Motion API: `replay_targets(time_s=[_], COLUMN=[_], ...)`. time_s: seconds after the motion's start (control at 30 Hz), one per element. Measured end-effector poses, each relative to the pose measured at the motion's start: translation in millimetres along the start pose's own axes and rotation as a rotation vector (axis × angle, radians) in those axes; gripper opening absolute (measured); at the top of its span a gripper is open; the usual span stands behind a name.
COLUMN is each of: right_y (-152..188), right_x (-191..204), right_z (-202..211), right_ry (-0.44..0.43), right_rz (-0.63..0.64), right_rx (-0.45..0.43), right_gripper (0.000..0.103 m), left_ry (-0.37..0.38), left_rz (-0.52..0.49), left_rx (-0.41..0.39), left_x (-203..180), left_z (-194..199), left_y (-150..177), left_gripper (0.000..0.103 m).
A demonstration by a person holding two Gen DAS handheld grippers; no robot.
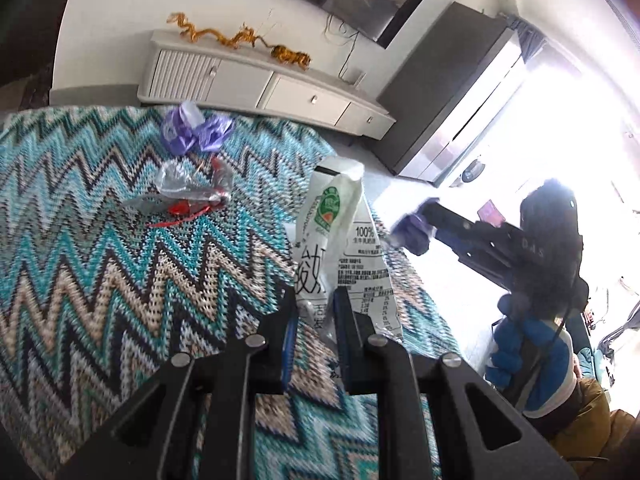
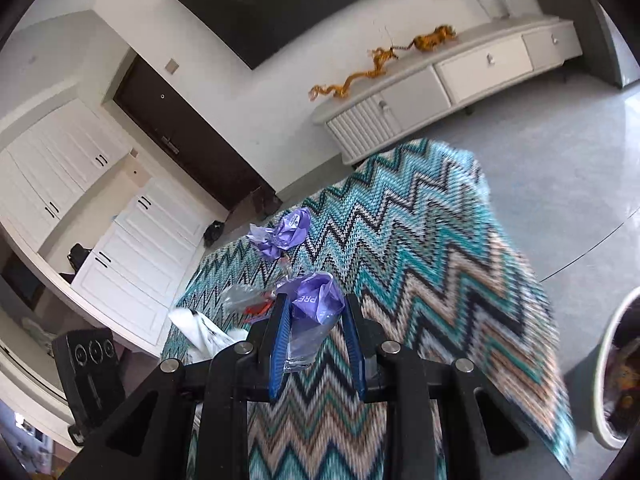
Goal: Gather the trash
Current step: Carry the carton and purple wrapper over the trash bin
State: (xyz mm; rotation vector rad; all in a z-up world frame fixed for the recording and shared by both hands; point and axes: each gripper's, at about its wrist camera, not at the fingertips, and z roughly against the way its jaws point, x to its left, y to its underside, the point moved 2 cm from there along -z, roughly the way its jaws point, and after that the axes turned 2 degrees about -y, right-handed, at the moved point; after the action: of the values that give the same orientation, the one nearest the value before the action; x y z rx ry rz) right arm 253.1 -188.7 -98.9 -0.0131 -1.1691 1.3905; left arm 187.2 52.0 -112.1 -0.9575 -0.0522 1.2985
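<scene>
My left gripper [image 1: 316,300] is shut on a flattened white milk carton [image 1: 340,240] with green logo and black print, lifted above the zigzag-patterned cloth [image 1: 100,260]. My right gripper [image 2: 314,304] is shut on a crumpled purple plastic wrapper [image 2: 316,304], also raised off the cloth; it shows in the left wrist view as the right gripper [image 1: 404,232] with a purple wad at its tip. On the cloth lie another purple wrapper [image 1: 196,130] [image 2: 282,234] and a clear plastic wrapper with red bits [image 1: 188,190] [image 2: 248,300].
A white TV cabinet [image 1: 260,84] with gold dragon ornaments stands beyond the cloth on a grey floor. A round white bin [image 2: 616,368] shows at the right edge of the right wrist view. A person's blue-gloved hand [image 1: 520,344] holds the right gripper. White cupboards [image 2: 80,184] line the left wall.
</scene>
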Motion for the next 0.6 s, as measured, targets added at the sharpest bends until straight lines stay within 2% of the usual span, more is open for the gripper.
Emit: replay_targets(time_s=[0.47,0.6], right_y=[32,42], right_x=[57,61], right_z=[125,154], right_ry=[0.052,0.078], right_rz=[0.128,0.16], right_rx=[-0.152,-0.189], right_gripper=[0.025,0.025], left_ry=[-0.001,-0.009], left_rz=[-0.075,-0.099], left_rx=[-0.129,-0.142], left_x=[-65,-84], left_z=[87,98], left_y=[6,4], left_gripper=[0.016,0.016])
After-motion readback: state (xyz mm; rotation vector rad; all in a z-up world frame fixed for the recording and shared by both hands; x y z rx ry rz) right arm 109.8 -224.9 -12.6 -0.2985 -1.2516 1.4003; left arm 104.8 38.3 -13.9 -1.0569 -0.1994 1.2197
